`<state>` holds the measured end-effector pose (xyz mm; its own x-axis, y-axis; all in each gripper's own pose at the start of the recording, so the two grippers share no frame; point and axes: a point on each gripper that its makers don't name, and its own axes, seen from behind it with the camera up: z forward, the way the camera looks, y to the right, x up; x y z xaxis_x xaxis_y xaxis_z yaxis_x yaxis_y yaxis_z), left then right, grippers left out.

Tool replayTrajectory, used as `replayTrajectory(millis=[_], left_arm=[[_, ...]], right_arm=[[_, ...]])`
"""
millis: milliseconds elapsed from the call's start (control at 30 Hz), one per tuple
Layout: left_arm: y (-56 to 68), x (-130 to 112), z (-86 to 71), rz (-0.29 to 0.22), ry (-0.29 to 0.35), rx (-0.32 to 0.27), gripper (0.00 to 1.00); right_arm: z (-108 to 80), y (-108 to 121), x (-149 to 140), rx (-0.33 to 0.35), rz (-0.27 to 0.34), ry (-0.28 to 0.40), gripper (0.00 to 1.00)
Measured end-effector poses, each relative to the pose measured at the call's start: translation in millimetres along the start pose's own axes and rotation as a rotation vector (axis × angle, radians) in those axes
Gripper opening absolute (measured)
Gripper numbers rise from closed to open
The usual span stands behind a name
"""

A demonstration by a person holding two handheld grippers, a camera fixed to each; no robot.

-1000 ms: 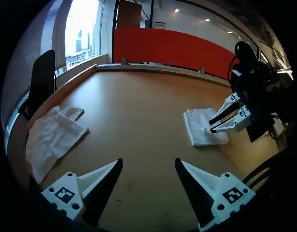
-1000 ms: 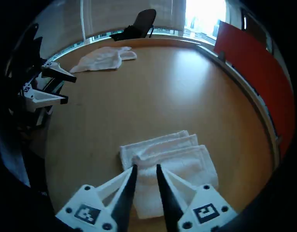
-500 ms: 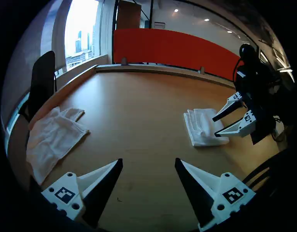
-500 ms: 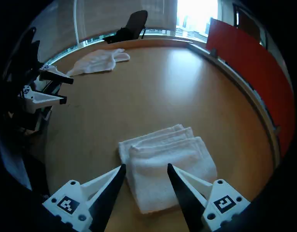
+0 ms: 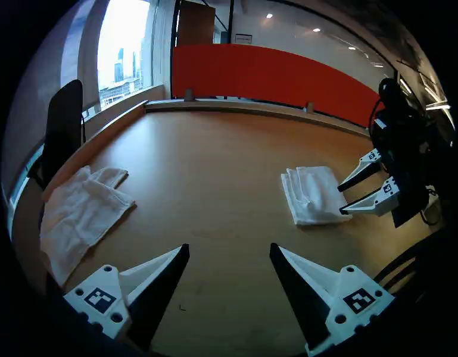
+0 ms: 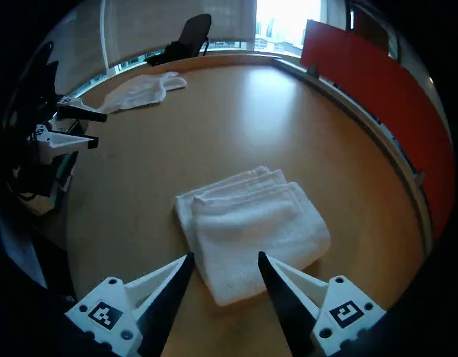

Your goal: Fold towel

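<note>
A folded white towel (image 6: pixel 252 223) (image 5: pixel 312 194) lies flat on the wooden table (image 6: pixel 240 131). My right gripper (image 6: pixel 226 265) (image 5: pixel 357 193) hovers open just behind its near edge, nothing between the fingers. A second white towel (image 5: pixel 80 211) (image 6: pixel 142 89), loose and rumpled, rests at the table's far side near the window. My left gripper (image 5: pixel 229 256) (image 6: pixel 86 128) stands open above bare table between the two towels, holding nothing.
A black office chair (image 5: pixel 65 128) (image 6: pixel 190 35) sits by the window beside the rumpled towel. A red partition (image 5: pixel 270 74) (image 6: pixel 377 101) runs along the table's far edge. Bare wood stretches between the two towels.
My right gripper opened, let go of the folded towel and drew back from it. The towel stays flat on the table. My left gripper has hardly moved.
</note>
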<state>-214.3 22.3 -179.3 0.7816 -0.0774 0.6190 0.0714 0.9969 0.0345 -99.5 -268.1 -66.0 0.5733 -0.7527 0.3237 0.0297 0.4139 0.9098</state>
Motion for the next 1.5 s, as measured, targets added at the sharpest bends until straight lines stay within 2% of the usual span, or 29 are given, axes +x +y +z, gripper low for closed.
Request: replayTrajectory(millis=[367,767,967,1500], left_arm=[[3.0,0.2,-0.2,0.007,0.002,-0.007,1.0],[5.8,-2.4,-1.8,0.008,0.001,-0.01,1.0],[6.7,-3.7,-2.6,0.008,-0.001,-0.011,1.0],[8.0,-4.3,-4.8,0.01,0.001,-0.009,1.0]], right_arm=[[-6.7,-0.9,-22.3,-0.025,0.032,-0.023,0.82],[-4.2,-2.1,-47.9,-0.047,0.07,-0.054,0.82],[-3.6,-3.9,-55.6,-0.049,0.095,-0.061,0.76],[-3.9,-7.2,-63.1,-0.043,0.143,-0.066,0.44]])
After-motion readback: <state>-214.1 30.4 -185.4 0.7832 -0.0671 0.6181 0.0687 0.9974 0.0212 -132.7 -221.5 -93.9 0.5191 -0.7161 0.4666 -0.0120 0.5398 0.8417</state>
